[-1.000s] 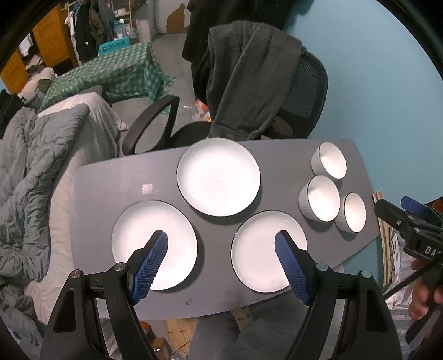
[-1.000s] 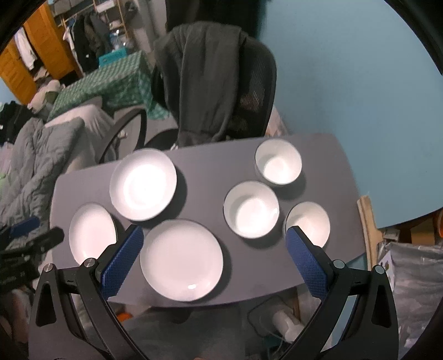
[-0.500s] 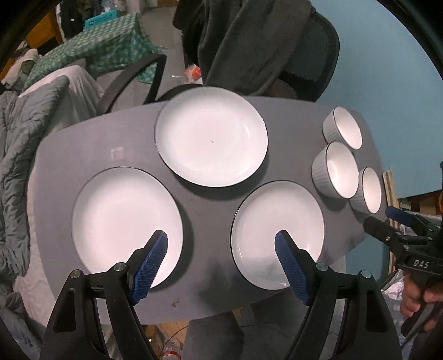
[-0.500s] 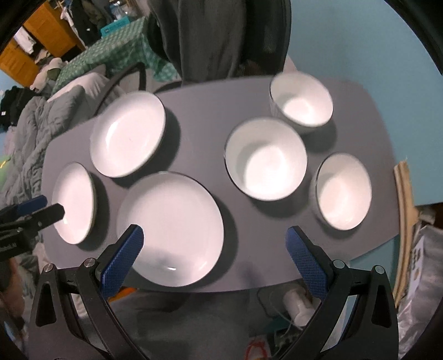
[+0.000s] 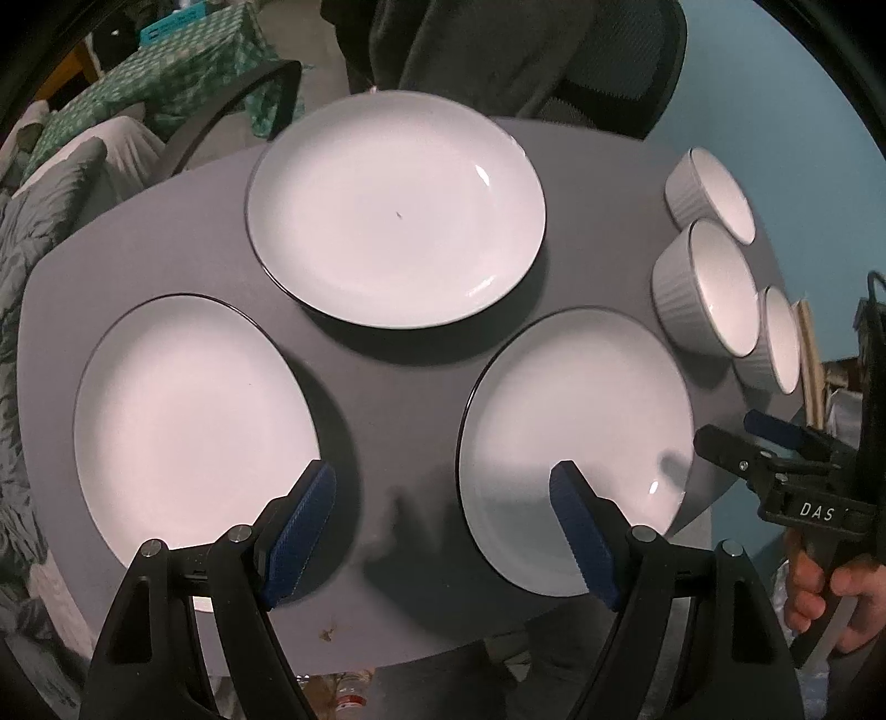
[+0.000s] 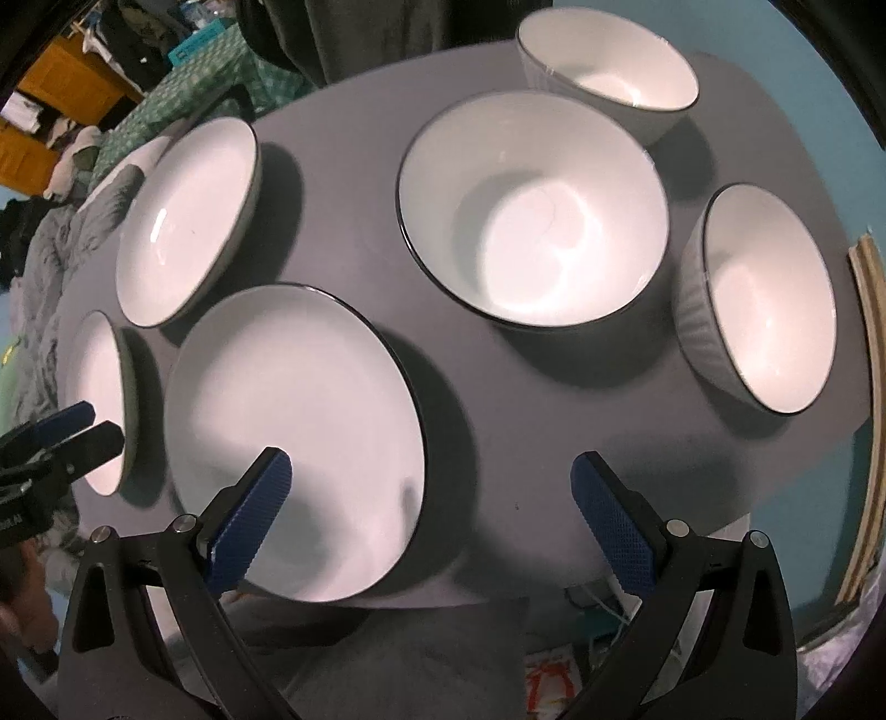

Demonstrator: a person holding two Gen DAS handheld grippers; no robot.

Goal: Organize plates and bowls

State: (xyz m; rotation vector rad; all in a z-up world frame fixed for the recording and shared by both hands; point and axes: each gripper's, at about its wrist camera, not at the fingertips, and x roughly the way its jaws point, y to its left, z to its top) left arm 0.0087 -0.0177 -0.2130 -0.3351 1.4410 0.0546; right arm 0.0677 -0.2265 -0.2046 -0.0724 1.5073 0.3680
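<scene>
Three white plates with dark rims lie on a grey table (image 5: 398, 382): a far plate (image 5: 396, 207), a left plate (image 5: 188, 421) and a right plate (image 5: 576, 443). Three white ribbed bowls stand at the right: the far bowl (image 6: 609, 72), the middle bowl (image 6: 531, 207) and the near bowl (image 6: 758, 299). My left gripper (image 5: 443, 520) hangs open above the near table edge, between the left and right plates. My right gripper (image 6: 437, 520) is open too, over the near edge, its left finger above the near plate (image 6: 293, 443). Neither holds anything.
An office chair draped with a dark garment (image 5: 498, 50) stands behind the table, against a teal wall (image 5: 775, 83). Grey bedding (image 5: 22, 232) lies to the left, with a green checked cloth (image 5: 166, 77) behind it. A hand (image 5: 819, 587) grips the right gripper's handle.
Both grippers have come down and closer to the table, so the plates and bowls fill more of each view. Their jaws stayed open. No dish has moved.
</scene>
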